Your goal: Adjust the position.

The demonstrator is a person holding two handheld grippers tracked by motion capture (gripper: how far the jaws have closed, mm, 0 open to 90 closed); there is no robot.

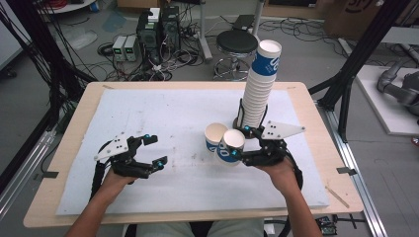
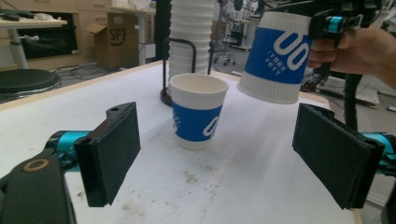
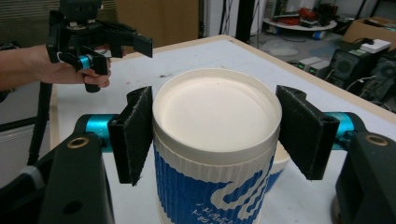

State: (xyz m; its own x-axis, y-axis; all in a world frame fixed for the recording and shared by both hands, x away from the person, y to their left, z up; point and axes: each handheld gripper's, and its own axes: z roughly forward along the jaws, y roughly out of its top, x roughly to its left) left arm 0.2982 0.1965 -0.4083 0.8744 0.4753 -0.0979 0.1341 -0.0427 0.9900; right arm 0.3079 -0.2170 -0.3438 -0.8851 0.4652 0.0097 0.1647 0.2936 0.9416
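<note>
the right gripper (image 1: 240, 143) fingers pinch a paper cup (image 1: 230, 146) lifted just beside a second cup (image 1: 214, 136) already standing on the worktop (image 1: 163, 113), the tall cup stack (image 1: 260, 86) close behind crowding it, while the left gripper (image 1: 154, 150) fingers are spread empty.

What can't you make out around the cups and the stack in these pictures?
- Cup stack: its base and holder sit behind the right claw in the high view; its top is cut off in the left gripper view.
- Held cup: bottom cut off in the right gripper view.
- Standing cup: small print blurred.
</note>
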